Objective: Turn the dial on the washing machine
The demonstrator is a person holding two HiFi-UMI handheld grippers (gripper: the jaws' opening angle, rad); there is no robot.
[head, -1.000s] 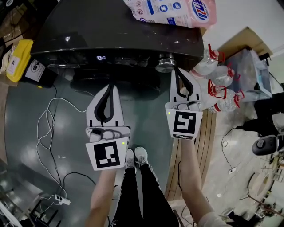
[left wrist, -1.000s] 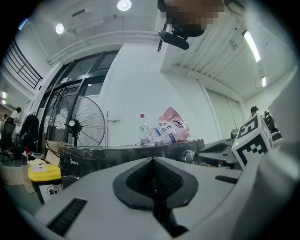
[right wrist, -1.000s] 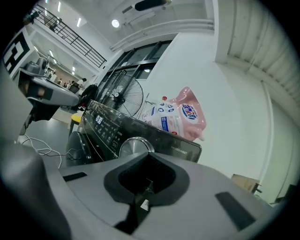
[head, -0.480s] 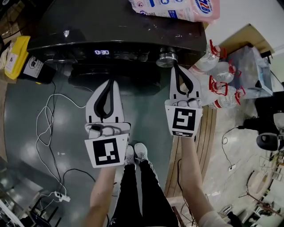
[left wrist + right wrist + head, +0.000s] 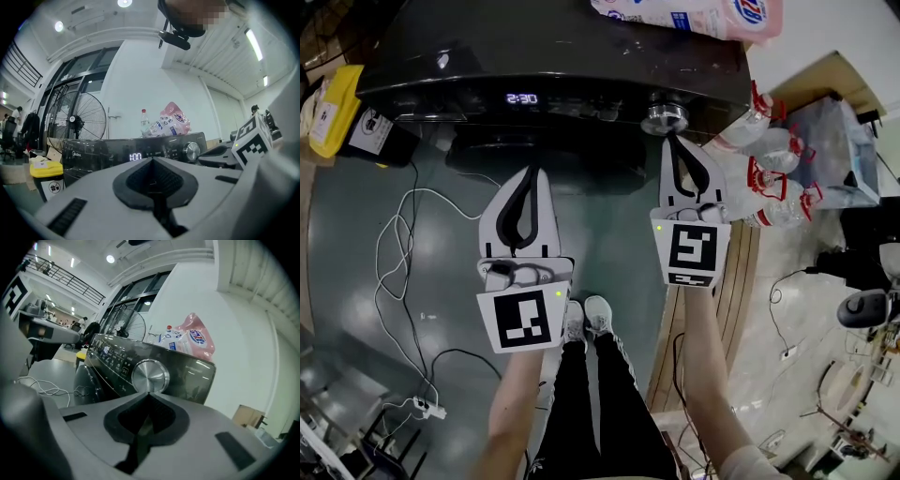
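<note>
Standing on a grey-green floor [image 5: 619, 244] strewn with white cable [image 5: 382, 277], the dark washing machine [image 5: 553, 42] carried a pink bag [image 5: 703, 11]; its silver dial [image 5: 664, 117] sat just beyond the right gripper [image 5: 672, 141] — jaws closed, empty, like those of the left gripper [image 5: 531, 174]. A standing fan [image 5: 77, 122] showed in the left gripper view — not from the head.

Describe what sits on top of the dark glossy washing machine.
A pink plastic detergent pouch lies there; a clear red-capped bottle shows beside it. The bottle's base is hidden, so where it stands is unclear.
</note>
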